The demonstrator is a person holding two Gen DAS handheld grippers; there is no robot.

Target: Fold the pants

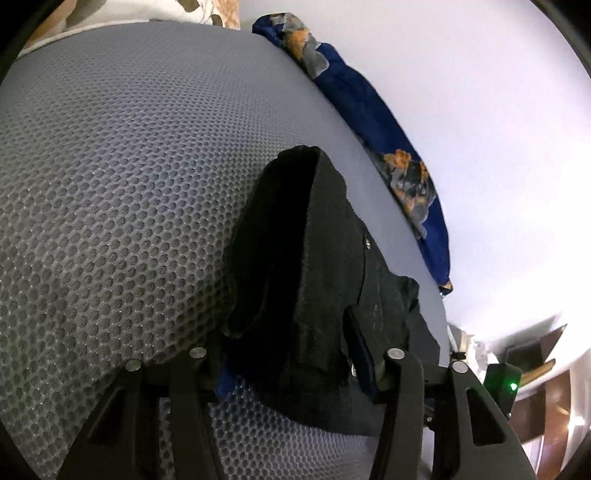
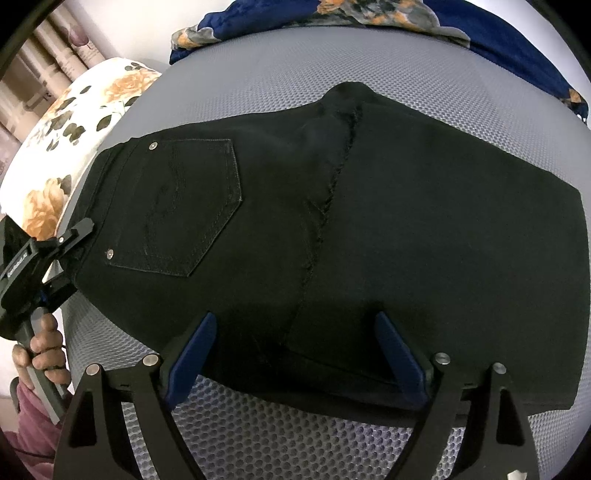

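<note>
Black pants (image 2: 369, 221) lie folded across a grey mesh mattress (image 2: 295, 74), back pocket (image 2: 192, 206) facing up. In the right wrist view my right gripper (image 2: 295, 321) stands open just over the pants' near edge, its blue pads (image 2: 195, 354) wide apart with the cloth beneath them. My left gripper (image 2: 70, 254) is at the waistband on the far left, held by a hand (image 2: 44, 343). In the left wrist view the left gripper (image 1: 288, 325) is shut on a raised bunch of the pants (image 1: 295, 240). Cloth hides its left finger.
A dark blue floral blanket (image 2: 517, 33) is bunched along the mattress's far edge against a white wall, and shows again as the blanket (image 1: 369, 107). A white floral pillow (image 2: 74, 122) lies at the left end. A small black device with a green light (image 1: 511, 386) sits beyond the mattress.
</note>
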